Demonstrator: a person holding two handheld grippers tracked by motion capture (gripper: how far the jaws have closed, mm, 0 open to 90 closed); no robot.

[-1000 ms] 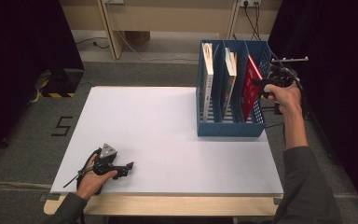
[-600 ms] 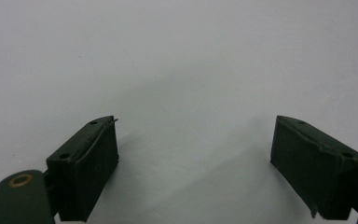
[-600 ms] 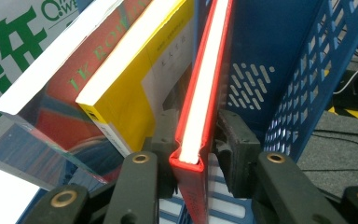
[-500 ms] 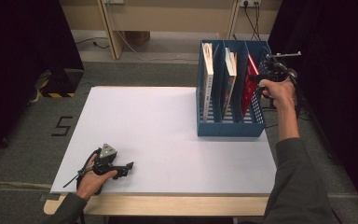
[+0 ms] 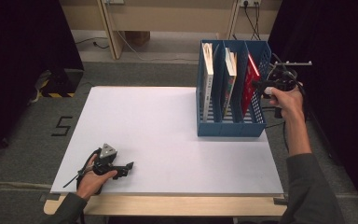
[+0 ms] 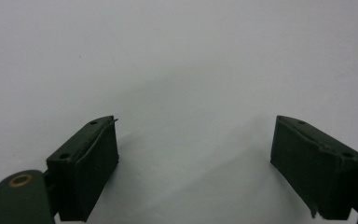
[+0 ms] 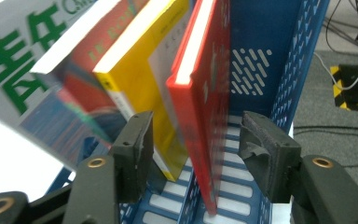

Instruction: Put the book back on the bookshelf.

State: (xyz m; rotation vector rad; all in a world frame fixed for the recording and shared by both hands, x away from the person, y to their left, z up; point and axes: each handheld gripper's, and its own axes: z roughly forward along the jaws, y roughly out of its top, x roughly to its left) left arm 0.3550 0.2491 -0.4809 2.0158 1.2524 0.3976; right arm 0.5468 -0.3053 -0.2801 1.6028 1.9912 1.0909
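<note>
The red book (image 7: pixel 205 93) stands in the rightmost of 3 compartments of the blue file rack (image 5: pixel 230 128), leaning a little, with a yellow book (image 7: pixel 140 60) in the middle compartment and a white book (image 5: pixel 208 79) in the leftmost. The right tool (image 7: pixel 196 154) is held at the rack's right end with its jaws spread and released, the red book's edge lying between them but touched by neither pad as far as can be seen. The step in hand is judged to be a grasp of this book; it would be done well if the jaws were centred on the cover alone, kept clear of the blue divider and the yellow book, closed firmly, and the book then drawn straight up. The left tool (image 5: pixel 114 168) is rested on the white bench (image 5: pixel 168 135) near its front left corner, its jaws wide apart and holding nothing.
</note>
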